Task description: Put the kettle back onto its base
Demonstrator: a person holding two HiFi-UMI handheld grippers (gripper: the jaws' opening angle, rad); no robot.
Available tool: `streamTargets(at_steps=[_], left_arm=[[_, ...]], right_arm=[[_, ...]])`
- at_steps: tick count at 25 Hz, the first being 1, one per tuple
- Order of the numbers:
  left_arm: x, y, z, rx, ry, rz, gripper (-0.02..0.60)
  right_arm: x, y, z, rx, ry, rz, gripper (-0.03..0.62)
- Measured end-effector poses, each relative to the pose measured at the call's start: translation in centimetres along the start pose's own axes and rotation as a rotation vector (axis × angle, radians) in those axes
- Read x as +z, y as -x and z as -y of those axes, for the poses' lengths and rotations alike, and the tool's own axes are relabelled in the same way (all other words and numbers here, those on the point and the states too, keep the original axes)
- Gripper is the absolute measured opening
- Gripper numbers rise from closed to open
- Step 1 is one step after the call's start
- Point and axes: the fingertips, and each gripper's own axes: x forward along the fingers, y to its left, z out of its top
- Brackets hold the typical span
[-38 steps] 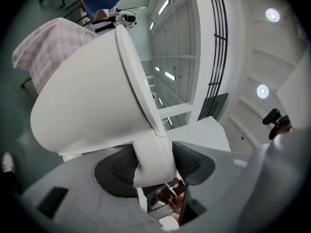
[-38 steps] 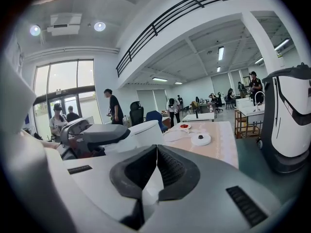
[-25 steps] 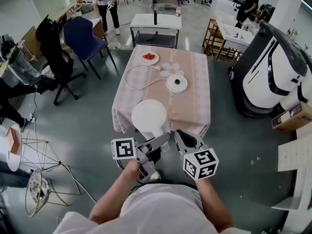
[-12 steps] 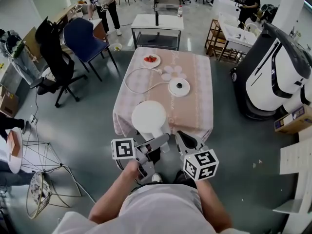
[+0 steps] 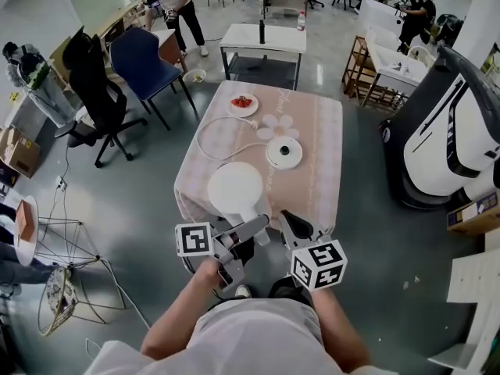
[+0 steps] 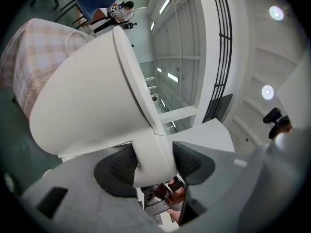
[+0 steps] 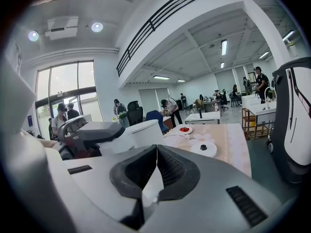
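Observation:
The white kettle (image 5: 237,191) hangs in the air over the near edge of the pink checked table (image 5: 312,178). My left gripper (image 5: 251,226) is shut on its handle (image 6: 153,152), and the kettle body (image 6: 87,96) fills the left gripper view. Its round white base (image 5: 283,153) lies mid-table with a white cord (image 5: 209,135) looping off to the left. My right gripper (image 5: 291,222) floats just right of the kettle handle with its pads together on nothing. In the right gripper view the kettle (image 7: 145,132) sits to the left and the base (image 7: 203,149) further off.
A plate of red fruit (image 5: 242,102) stands at the table's far end. A blue chair (image 5: 144,65) and a black chair (image 5: 92,92) stand to the left, a large white machine (image 5: 457,139) to the right, and a wire stool (image 5: 66,287) at lower left. People stand at the back.
Both grippers and the kettle have moved forward toward the table. The left gripper's hold on the handle is unchanged, and the right gripper stays shut.

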Motion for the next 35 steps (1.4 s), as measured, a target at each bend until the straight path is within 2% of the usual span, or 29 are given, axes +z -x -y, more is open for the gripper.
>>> streamTargets(at_steps=[9, 20, 26, 35], left_arm=[[1.6, -6.0, -0.4, 0.024, 0.013, 0.071, 0.227], [2.1, -11.3, 0.1, 0.064, -0.01, 0.152, 0.229], [2.2, -13.2, 0.3, 0.066, -0.013, 0.15, 0.229], [4.0, -15.2, -0.7, 0.058, -0.017, 0.101, 0.229]], right_arm=[[1.7, -0.7, 6.7, 0.047, -0.008, -0.005, 0.005], [3.4, -0.1, 11.9, 0.125, -0.01, 0.011, 0.005], [3.6, -0.2, 13.3, 0.138, -0.015, 0.014, 0.005], [3.5, -1.5, 15.5, 0.091, -0.028, 0.002, 0.005]])
